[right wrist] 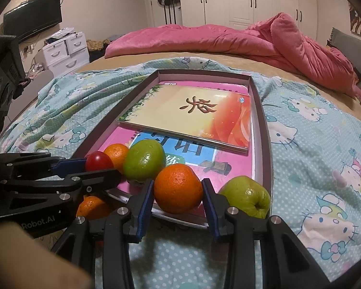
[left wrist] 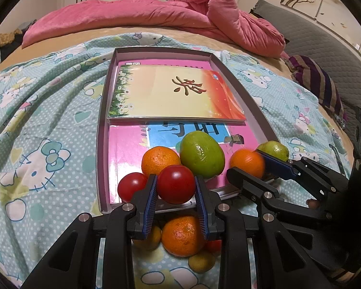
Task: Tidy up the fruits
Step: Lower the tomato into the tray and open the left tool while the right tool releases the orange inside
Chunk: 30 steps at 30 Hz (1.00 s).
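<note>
Tray (left wrist: pixel 103 130) contains two books, oranges, green fruit; left gripper (left wrist: pixel 175 189) clamps tomato (left wrist: pixel 176 183), right gripper (right wrist: pixel 178 195) clamps orange (right wrist: pixel 178 188)

Bed (right wrist: pixel 156 56): cartoon-cat sheet (left wrist: pixel 48 120), pink quilt (left wrist: pixel 156 16), shallow tray (left wrist: pixel 103 120), loose orange (left wrist: pixel 180 236).

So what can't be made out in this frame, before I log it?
- Left wrist view: the fruits on the bedspread below the left hand-held gripper are partly covered by its fingers; only one orange shows well.
- Both views: the pink book is largely hidden under the upper book and the fruit.
- Right wrist view: the orange outside the tray is half hidden by the left hand-held gripper.
</note>
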Available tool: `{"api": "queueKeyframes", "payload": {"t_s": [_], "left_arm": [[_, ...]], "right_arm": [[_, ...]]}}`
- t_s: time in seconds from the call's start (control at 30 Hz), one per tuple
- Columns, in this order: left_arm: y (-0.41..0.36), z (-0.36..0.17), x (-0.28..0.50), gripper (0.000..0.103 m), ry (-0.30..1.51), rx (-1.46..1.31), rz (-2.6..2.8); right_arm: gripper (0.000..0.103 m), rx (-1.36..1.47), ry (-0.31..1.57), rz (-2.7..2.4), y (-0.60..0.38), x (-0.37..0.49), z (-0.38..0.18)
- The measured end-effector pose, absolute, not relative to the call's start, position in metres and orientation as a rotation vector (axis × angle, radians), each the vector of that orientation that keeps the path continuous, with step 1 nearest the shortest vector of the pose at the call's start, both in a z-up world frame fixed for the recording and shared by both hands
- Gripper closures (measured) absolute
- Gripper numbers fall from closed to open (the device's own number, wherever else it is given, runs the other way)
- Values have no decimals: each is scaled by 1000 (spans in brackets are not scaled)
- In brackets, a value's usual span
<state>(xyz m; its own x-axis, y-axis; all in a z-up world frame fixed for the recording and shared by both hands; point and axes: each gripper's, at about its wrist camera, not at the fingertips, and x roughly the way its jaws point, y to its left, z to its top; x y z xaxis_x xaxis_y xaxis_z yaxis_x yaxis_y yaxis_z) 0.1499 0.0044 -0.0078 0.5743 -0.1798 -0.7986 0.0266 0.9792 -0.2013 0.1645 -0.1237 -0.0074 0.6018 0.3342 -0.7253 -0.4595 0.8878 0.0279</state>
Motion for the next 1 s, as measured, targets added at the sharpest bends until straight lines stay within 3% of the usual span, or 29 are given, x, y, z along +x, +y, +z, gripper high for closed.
{"api": "queueKeyframes", "payload": {"t_s": [0.7,1.0], "left_arm": [[8,-9,149,71,953,-194,-124],[12,-6,143,61,945,-212,-127]], "right_arm": [[51,-224,719,463,-125,148,5],[45,-219,692,459,-132,141,12]]}}
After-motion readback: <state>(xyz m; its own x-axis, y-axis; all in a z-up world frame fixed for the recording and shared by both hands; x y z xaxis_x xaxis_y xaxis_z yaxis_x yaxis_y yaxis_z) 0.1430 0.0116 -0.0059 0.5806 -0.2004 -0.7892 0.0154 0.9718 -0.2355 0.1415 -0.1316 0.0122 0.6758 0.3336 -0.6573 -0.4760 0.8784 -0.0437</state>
